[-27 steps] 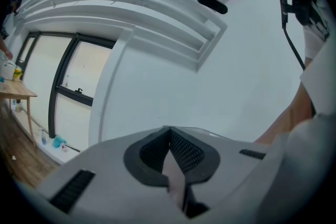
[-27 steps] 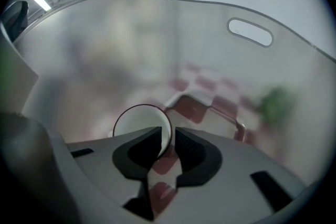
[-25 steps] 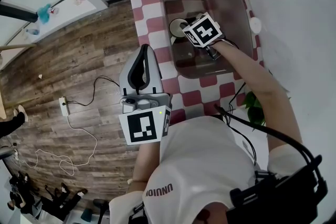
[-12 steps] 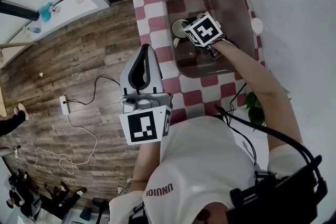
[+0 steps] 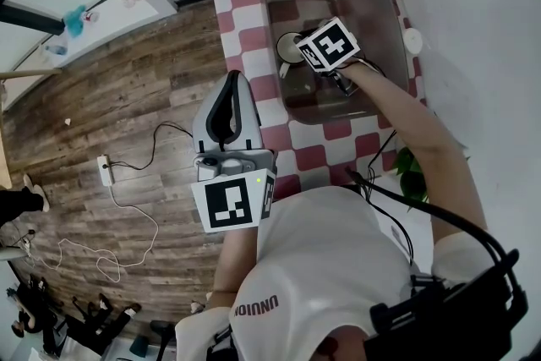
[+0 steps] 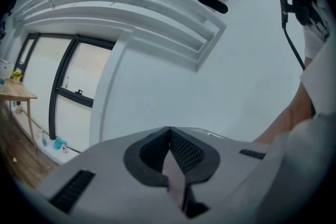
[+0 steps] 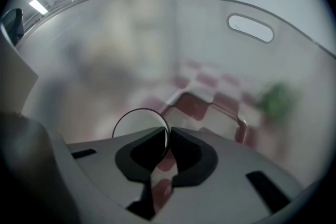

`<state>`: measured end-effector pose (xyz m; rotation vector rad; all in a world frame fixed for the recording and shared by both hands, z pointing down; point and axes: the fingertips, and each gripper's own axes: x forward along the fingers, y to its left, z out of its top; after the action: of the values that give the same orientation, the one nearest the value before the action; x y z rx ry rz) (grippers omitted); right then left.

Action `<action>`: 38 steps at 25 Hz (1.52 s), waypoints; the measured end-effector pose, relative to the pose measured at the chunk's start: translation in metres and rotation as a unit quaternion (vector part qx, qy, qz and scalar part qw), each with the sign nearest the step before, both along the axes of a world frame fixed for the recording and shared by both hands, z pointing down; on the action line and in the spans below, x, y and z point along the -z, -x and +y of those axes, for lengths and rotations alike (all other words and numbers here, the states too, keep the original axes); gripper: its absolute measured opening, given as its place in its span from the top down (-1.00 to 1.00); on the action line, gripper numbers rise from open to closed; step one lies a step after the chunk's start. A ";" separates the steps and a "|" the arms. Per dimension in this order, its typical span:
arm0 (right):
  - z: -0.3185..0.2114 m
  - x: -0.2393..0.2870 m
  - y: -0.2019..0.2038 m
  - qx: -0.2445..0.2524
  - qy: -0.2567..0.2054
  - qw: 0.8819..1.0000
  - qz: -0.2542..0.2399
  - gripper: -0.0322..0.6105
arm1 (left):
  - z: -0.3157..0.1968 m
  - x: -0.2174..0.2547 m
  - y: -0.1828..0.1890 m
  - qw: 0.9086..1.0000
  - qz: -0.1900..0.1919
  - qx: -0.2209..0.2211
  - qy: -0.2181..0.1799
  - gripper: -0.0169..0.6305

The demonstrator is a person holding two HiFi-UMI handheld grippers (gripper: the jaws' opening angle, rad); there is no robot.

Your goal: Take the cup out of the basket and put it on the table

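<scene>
The right fingers [image 7: 185, 150] pinch the cup [image 7: 137, 123] by its rim. It is inside the basket [image 5: 380, 21], upper centre of the head view. Its mouth faces up and its long axis is near upright; the exact tilt is unclear. Since the earlier frame, cup and fingers have shifted only slightly. The left fingers [image 6: 184, 153], pressed together and empty, point upward at lower left of the basket, by the bench [image 5: 245, 21] edge.

The cup [image 5: 289, 46] sits in the basket [image 5: 382, 4] on the table [image 5: 241, 21], apparently near its left wall.
</scene>
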<state>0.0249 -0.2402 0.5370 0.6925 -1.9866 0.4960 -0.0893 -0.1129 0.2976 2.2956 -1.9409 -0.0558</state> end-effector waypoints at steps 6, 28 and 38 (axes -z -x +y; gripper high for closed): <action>0.003 0.006 -0.001 0.021 -0.012 1.000 0.018 0.75 | 0.000 0.002 -0.001 1.000 -0.001 -0.002 -0.002 0.91; 0.004 0.049 0.002 0.013 -0.029 0.999 -0.017 0.75 | 0.013 0.008 -0.002 1.000 -0.001 -0.001 -0.008 0.91; 0.009 0.061 0.003 0.018 -0.036 0.999 -0.024 0.75 | 0.021 0.011 -0.004 1.000 -0.004 -0.004 -0.012 0.91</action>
<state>0.0214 -0.2313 0.4761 0.6941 -2.0660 0.4244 -0.0852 -0.0923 0.2864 2.3229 -1.9453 -0.0706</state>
